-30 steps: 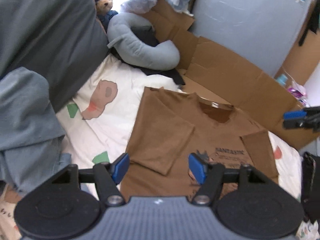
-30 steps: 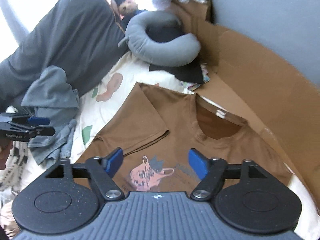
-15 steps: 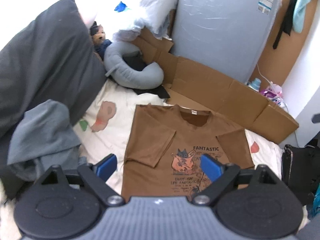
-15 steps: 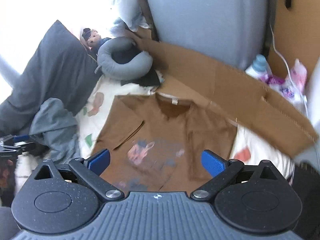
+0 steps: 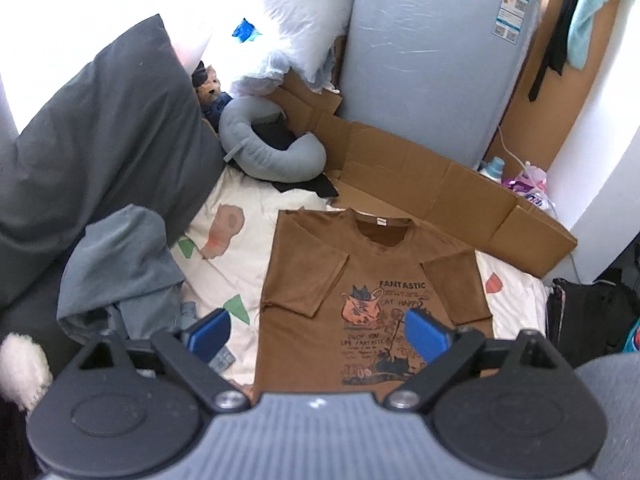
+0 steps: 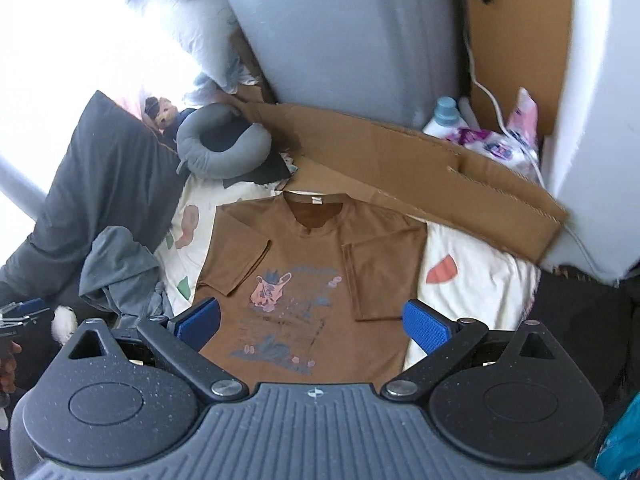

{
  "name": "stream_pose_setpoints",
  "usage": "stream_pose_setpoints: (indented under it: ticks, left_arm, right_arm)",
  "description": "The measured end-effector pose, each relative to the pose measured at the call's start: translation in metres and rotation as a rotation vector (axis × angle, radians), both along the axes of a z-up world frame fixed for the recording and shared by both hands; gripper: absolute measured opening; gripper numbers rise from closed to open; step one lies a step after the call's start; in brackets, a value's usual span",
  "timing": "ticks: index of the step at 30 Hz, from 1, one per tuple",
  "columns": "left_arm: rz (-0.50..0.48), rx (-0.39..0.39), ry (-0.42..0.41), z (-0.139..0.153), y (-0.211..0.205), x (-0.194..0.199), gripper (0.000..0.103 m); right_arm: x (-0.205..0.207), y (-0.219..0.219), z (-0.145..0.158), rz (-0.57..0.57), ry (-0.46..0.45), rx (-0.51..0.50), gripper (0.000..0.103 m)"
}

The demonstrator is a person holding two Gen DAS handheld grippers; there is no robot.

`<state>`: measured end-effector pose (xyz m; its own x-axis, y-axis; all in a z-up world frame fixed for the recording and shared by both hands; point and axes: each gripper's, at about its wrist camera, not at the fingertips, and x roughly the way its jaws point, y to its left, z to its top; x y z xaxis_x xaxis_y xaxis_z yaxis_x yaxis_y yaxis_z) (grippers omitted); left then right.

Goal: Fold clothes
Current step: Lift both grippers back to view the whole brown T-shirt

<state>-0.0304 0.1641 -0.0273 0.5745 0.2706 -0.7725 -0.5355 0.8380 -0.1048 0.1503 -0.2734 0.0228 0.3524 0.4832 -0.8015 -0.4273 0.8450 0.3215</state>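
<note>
Reads "FANTASTIC" on brown T-shirt (image 5: pixel 372 292), flat on bed (image 5: pixel 248 264) below left claw (image 5: pixel 318 334) and right claw (image 6: pixel 314 322); both gaping, empty.

A lived-in bedroom: patterned bedsheet (image 5: pixel 248 248), grey pillow (image 5: pixel 100 152), neck cushion (image 5: pixel 272 156) (plush toy (image 5: pixel 208 88) tucked behind).

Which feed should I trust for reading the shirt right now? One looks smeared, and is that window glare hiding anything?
Left wrist view: sharp, print on the brown T-shirt legible; upper left blown out white by window light above the dark pillow. Right wrist view: motion-blurred, T-shirt print smeared and washed out, cardboard edges soft, left edge overexposed. Fisheye bends straight lines in both. Trust the left.
</note>
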Motion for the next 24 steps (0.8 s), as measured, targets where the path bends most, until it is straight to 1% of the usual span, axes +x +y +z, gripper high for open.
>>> stream_pose_setpoints:
  ticks: [2, 4, 7, 10, 12, 15, 19, 24]
  left_arm:
    - [0.002, -0.007, 0.000, -0.002, -0.001, -0.005, 0.095]
    - [-0.002, -0.005, -0.005, -0.005, -0.004, -0.011, 0.095]
    - [-0.013, -0.015, -0.020, -0.008, -0.008, -0.023, 0.095]
    - [0.021, -0.044, -0.061, -0.012, -0.004, -0.042, 0.095]
    - [0.050, -0.063, -0.055, -0.019, 0.000, -0.051, 0.095]
    - [0.067, -0.071, -0.035, -0.030, 0.002, -0.063, 0.095]
    - [0.085, -0.089, -0.015, -0.046, 0.003, -0.075, 0.095]
    - [0.090, -0.100, 0.013, -0.070, -0.001, -0.084, 0.095]
  right_arm:
    - [-0.006, -0.013, -0.004, -0.028, -0.004, -0.004, 0.101]
    - [-0.012, -0.027, -0.010, -0.054, 0.004, 0.014, 0.101]
    - [-0.020, -0.053, -0.023, -0.118, 0.064, 0.058, 0.101]
    - [-0.031, -0.072, -0.035, -0.161, 0.088, 0.084, 0.101]
    - [-0.040, -0.082, -0.044, -0.181, 0.094, 0.088, 0.101]
    - [-0.051, -0.094, -0.058, -0.211, 0.117, 0.114, 0.101]
    - [-0.060, -0.096, -0.079, -0.232, 0.140, 0.098, 0.101]
    - [-0.067, -0.084, -0.104, -0.188, 0.141, 0.064, 0.101]
